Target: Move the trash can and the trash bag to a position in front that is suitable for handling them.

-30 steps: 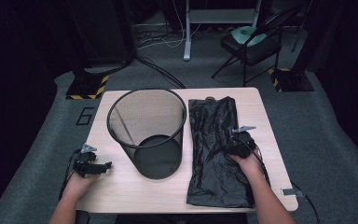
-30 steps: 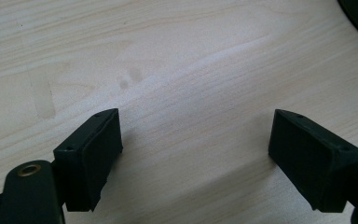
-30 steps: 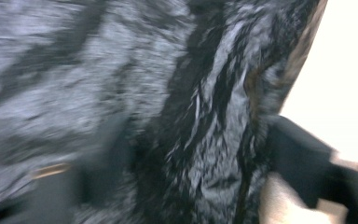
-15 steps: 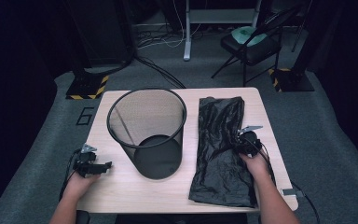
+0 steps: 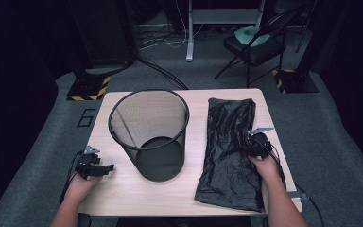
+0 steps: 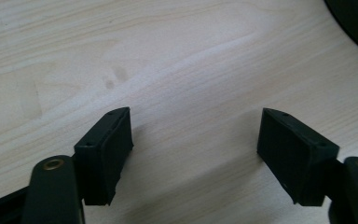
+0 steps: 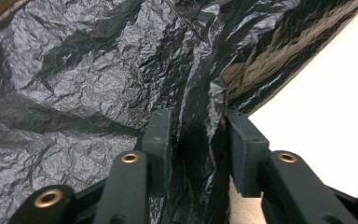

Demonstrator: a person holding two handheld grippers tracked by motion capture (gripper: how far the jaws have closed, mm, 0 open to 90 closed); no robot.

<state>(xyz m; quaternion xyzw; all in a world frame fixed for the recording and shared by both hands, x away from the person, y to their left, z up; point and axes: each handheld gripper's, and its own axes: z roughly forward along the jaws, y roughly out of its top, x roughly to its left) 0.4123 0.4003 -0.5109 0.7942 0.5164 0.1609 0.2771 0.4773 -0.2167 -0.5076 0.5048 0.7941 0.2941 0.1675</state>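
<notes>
A crumpled black plastic bag [image 5: 227, 151] lies along the right half of the wooden table [image 5: 123, 198]. My right gripper [image 5: 250, 142] rests at the bag's right edge. In the right gripper view a raised fold of the bag [image 7: 74, 84] stands between the jaws of that gripper [image 7: 196, 126], which have just been opening and stand a little apart. A black wire-mesh wastebasket [image 5: 149, 91] stands upright at the table's middle. My left gripper [image 5: 106, 168] lies at the left front, its jaws [image 6: 196, 135] wide over bare wood with nothing between them, though they have just closed slightly.
The wastebasket's dark base [image 6: 354, 18] shows at the top right of the left gripper view. Beyond the table, on the grey carpet, stand a folding chair [image 5: 253, 45], a desk leg with cables [image 5: 189, 33] and yellow-striped stands [image 5: 87, 90].
The right hand has slid right toward the table's edge, dragging the bag's middle with it. The bag now lies farther right and more bunched. The left hand has stayed put.
</notes>
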